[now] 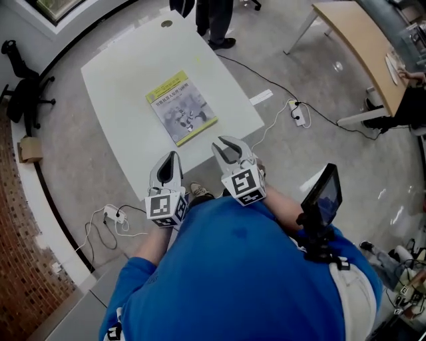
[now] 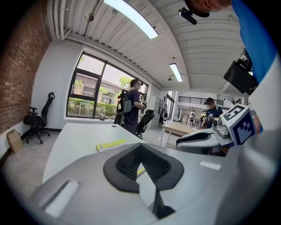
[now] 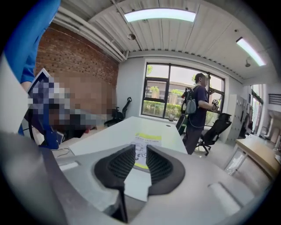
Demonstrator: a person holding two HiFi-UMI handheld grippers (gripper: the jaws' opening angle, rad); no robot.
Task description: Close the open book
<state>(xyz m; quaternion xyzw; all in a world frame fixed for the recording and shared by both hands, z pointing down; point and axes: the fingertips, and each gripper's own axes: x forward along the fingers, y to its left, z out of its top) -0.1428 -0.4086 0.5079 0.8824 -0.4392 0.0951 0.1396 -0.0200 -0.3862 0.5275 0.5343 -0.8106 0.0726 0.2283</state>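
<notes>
A book [image 1: 181, 106] with a yellow and white cover lies shut and flat on the white table [image 1: 126, 60], near its front edge. It also shows in the left gripper view as the book [image 2: 109, 144] and in the right gripper view as the book [image 3: 147, 139]. Both grippers hang off the table's near edge, close to the blue-shirted body. My left gripper [image 1: 170, 160] has its tips together and holds nothing [image 2: 140, 147]. My right gripper [image 1: 229, 144] stands with a narrow gap between its pads [image 3: 141, 151], and only the table and book show through it.
A person [image 1: 214, 20] stands at the table's far end. A black office chair [image 1: 23, 93] and a cardboard box [image 1: 30, 150] stand at the left by the brick wall. Cables and power strips [image 1: 299, 116] lie on the floor. A wooden table [image 1: 359, 46] is at the right.
</notes>
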